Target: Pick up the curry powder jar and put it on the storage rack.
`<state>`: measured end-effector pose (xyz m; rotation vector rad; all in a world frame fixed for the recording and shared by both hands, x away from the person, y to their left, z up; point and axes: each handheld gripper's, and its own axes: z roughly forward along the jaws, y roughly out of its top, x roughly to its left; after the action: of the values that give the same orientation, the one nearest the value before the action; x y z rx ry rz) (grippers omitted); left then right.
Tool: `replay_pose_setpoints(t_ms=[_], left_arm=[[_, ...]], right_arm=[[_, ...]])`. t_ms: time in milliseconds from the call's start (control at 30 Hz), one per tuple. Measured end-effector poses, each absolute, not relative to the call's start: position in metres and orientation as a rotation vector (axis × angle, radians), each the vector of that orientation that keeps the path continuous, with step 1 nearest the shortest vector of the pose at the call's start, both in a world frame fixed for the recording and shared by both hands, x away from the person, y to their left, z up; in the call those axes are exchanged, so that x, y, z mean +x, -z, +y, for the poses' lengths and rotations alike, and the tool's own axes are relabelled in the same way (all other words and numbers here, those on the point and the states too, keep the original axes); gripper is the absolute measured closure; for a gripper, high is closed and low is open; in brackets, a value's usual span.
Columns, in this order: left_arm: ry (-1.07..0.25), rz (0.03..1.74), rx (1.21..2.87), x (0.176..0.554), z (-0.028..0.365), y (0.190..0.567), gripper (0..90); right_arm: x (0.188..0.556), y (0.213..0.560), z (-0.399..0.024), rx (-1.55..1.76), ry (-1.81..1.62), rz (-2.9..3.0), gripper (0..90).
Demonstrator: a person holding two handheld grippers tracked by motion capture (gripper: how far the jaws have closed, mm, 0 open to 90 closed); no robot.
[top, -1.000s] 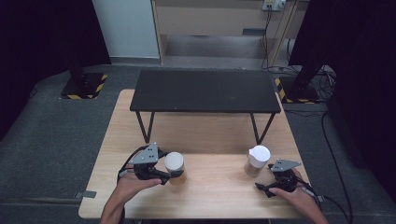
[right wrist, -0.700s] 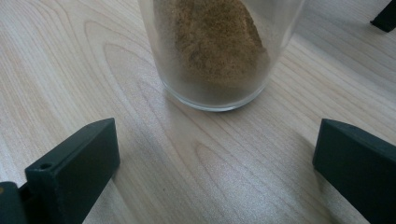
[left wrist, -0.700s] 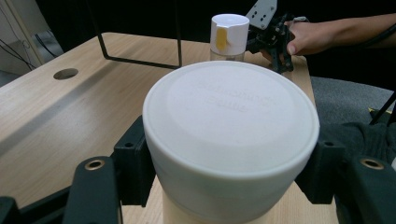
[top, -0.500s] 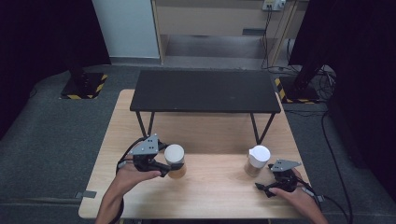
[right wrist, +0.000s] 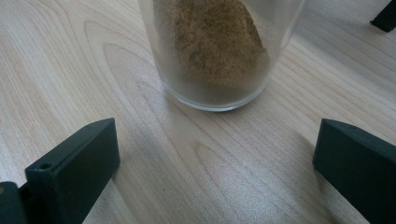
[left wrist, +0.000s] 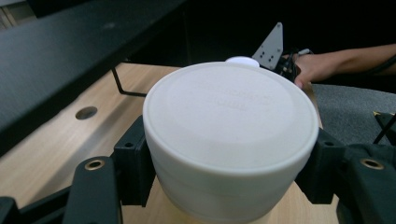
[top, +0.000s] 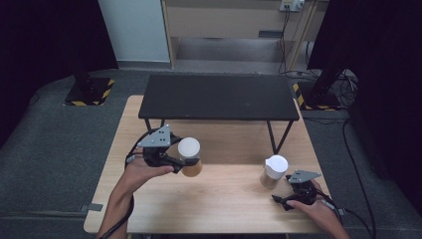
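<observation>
A glass jar (top: 189,155) with a white lid and brown powder inside hangs a little above the wooden table (top: 224,209). My left gripper (top: 185,164) is shut on its sides. In the left gripper view the jar's lid (left wrist: 231,116) sits between both black jaws of the left gripper (left wrist: 229,177). A second jar (top: 275,171) of the same kind stands on the table at the right. My right gripper (top: 284,193) rests just in front of it, open. In the right gripper view this jar's (right wrist: 219,51) base is beyond the right gripper (right wrist: 215,158), apart from both jaws.
A low black shelf (top: 219,97) on thin legs stands across the back of the table. A round hole (left wrist: 86,112) is in the tabletop beneath it. Grey floor surrounds the table, with dark stands and cables at the right.
My left gripper has risen with the jar and carried it slightly toward the black shelf. The right gripper and its jar have stayed in place.
</observation>
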<state>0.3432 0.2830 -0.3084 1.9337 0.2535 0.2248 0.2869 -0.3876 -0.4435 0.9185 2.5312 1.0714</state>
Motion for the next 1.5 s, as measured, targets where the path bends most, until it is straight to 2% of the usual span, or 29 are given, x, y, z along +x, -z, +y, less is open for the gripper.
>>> replay_pose_setpoints(t_ms=[667,1500], left_arm=[[-0.271,0.283,1.933,0.381,0.270,0.230,32.7],[-0.314,0.317,1.950,0.423,0.254,0.189,32.7]], right_arm=[[0.287,0.443,-0.388,0.919,-1.071,2.532,1.2],[0.286,0.444,-0.387,0.923,-1.071,2.527,1.2]])
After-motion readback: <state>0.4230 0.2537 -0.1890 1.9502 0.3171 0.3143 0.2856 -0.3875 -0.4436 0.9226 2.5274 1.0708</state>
